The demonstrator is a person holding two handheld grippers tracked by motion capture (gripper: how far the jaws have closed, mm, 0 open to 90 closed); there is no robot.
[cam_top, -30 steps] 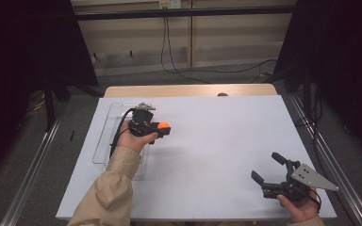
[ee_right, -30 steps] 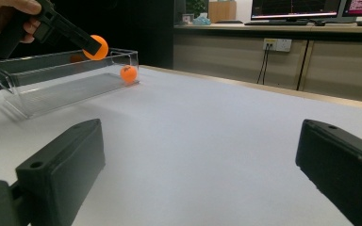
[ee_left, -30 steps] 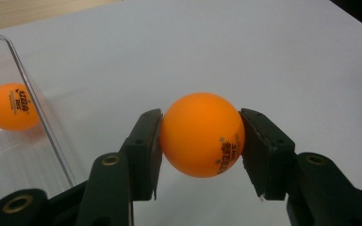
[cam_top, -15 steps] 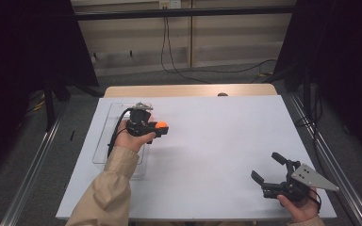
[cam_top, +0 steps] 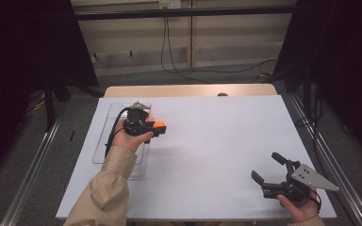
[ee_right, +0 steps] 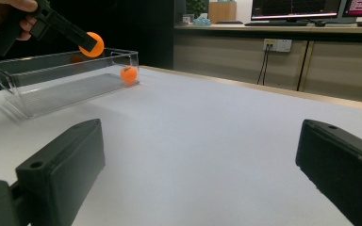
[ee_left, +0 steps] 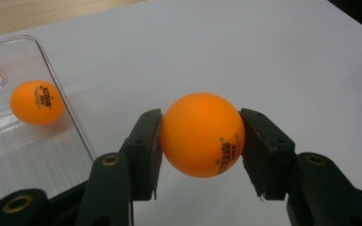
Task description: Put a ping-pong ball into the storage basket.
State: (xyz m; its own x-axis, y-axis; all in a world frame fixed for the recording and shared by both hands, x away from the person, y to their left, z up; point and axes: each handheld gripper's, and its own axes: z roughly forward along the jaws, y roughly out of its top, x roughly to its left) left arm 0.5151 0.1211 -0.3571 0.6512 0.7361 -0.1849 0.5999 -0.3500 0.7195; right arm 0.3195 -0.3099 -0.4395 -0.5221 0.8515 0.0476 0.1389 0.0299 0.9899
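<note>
My left gripper (cam_top: 157, 127) hovers over the right rim of a clear plastic tray (cam_top: 102, 149) at the table's left, shut on an orange ping-pong ball (cam_top: 159, 125). The left gripper view has that ball (ee_left: 201, 134) pressed between both black pads, above the white tabletop just right of the tray wall (ee_left: 66, 106). A second orange ball (ee_left: 37, 102) lies inside the tray. My right gripper (cam_top: 269, 167) rests low near the front right corner, open and holding nothing. From the right gripper view, the held ball (ee_right: 92, 44) hangs above the tray (ee_right: 37, 96), and the other ball (ee_right: 128, 75) sits at its far end.
The white tabletop (cam_top: 217, 136) stretches wide between the two hands. A wooden strip (cam_top: 188, 90) borders its far edge. Metal rails (cam_top: 327, 160) run along both sides of the table, and cables (cam_top: 179, 70) lie on the floor behind.
</note>
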